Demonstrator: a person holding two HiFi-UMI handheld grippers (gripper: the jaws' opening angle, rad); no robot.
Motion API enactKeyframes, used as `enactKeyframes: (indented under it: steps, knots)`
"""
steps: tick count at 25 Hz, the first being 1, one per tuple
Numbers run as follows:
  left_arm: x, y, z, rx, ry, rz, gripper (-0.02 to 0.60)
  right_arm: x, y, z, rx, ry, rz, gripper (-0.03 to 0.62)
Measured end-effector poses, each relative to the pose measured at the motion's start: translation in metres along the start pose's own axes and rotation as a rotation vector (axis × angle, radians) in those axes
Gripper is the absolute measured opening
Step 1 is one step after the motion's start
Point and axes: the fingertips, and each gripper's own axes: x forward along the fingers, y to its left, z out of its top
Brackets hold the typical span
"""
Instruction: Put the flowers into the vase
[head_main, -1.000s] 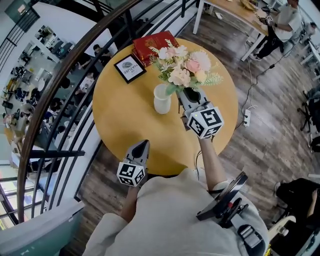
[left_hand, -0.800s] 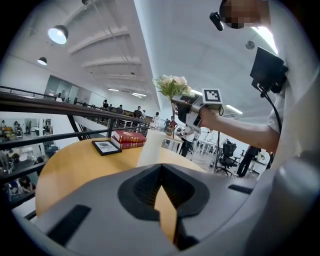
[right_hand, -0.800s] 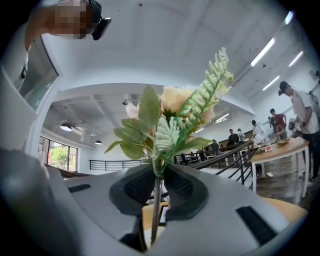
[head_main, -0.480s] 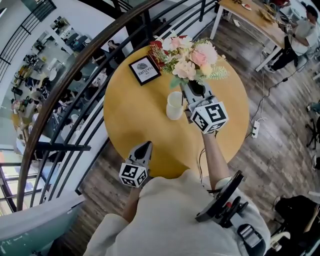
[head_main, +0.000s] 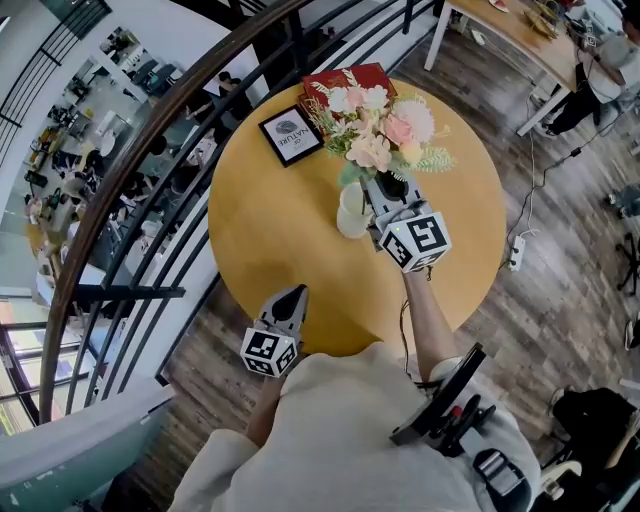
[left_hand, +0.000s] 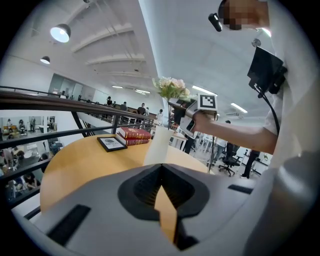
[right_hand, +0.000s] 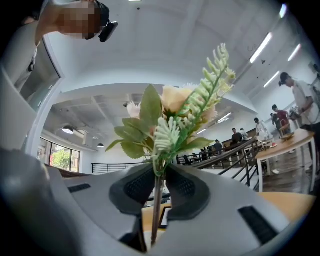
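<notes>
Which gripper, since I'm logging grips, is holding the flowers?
The right gripper: its jaws pinch the stems of the flowers. The left gripper is shut and empty.

One vase (head_main: 352, 212), one bouquet (head_main: 378, 130), two books (left_hand: 134, 135), one frame (head_main: 291, 135).

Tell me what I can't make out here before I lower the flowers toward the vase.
- Mouth of the vase: head view, covered by the leaves of the flowers; stems in or out, can't tell.
- Stem ends: right gripper view, sunk behind the right tool body.
- Stems against vase: left gripper view, too small.
- Print on the frame: head view, too small.
- The books: head view, partly behind the flowers.
</notes>
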Motion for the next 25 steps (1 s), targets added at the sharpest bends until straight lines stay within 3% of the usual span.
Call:
enactKeyframes:
  steps: [13, 17, 20, 25]
  knots:
    - [-0.013, -0.003, -0.012, -0.011, 0.044, -0.019, 0.008, -0.027, 0.012, -0.033, -0.091, 0.064, -0.075, 0.088]
    - [-0.018, -0.006, -0.015, -0.01, 0.045, -0.022, 0.008, -0.036, 0.013, -0.052, -0.128, 0.136, -0.105, 0.143]
    - [-0.019, -0.008, -0.018, -0.009, 0.046, -0.026, 0.008, -0.039, 0.015, -0.076, -0.121, 0.22, -0.107, 0.241]
    - [-0.019, -0.011, -0.019, -0.008, 0.043, -0.031, 0.008, -0.048, 0.014, -0.109, -0.126, 0.32, -0.135, 0.323]
